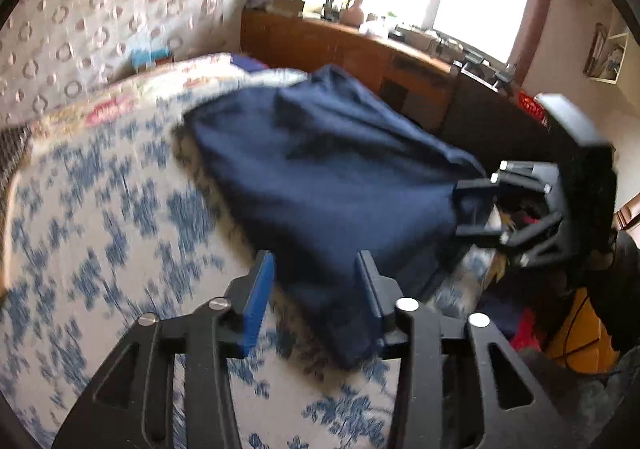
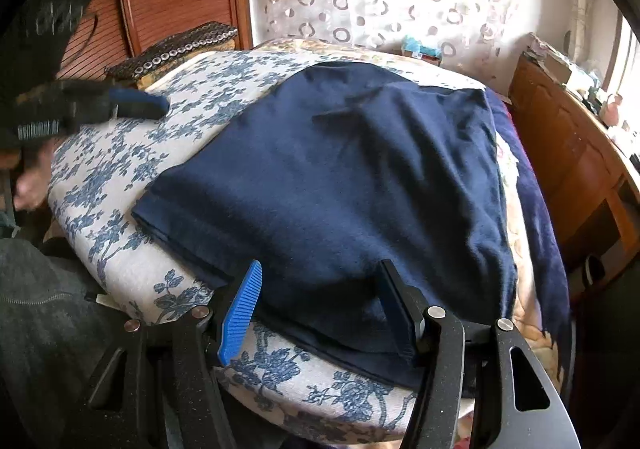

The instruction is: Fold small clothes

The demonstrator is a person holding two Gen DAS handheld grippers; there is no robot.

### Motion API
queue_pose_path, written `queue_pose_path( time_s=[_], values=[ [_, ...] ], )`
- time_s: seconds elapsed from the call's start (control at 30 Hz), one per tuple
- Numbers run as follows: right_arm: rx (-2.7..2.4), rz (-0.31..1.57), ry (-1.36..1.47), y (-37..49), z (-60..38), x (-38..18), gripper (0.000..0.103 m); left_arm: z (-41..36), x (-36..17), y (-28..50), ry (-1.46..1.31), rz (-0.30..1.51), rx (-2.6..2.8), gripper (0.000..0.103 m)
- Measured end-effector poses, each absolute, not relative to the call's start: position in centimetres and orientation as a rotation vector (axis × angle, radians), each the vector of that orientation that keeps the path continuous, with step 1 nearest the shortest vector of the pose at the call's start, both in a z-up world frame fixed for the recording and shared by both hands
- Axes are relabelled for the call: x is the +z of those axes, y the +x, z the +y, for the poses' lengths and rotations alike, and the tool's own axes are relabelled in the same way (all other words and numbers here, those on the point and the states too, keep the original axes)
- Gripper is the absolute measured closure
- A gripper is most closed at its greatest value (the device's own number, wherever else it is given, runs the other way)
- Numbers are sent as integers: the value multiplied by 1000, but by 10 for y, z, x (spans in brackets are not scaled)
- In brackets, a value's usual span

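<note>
the navy garment is lying spread across the blue-flowered cushion, one corner hanging off its near edge. the right gripper is sitting at that near hem, jaws spread wide, cloth between them. the left gripper is blurring, jaws spread too, gripping nothing that i can make out.
</note>
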State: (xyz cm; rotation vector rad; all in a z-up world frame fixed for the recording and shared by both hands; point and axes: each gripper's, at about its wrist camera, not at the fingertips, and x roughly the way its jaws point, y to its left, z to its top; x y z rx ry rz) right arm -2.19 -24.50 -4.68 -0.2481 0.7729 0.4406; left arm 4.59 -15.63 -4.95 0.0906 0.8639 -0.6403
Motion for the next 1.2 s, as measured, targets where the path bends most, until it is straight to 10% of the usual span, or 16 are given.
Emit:
queue_pose_path(
  time_s=[0.27, 0.4, 1.1, 1.2],
  values=[
    [450, 765, -260, -26, -242, -47, 42, -163, -79, 30, 127, 920, -658, 61],
    [465, 762, -260, -26, -242, -47, 42, -173, -76, 27, 120, 921, -720, 98],
    [344, 761, -295, -12, -269, -57, 35, -170, 8, 61, -17, 709, -720, 99],
    [326, 762, -296, -3, -277, -57, 63, -169, 10, 70, -21, 708, -728, 99]
  ],
)
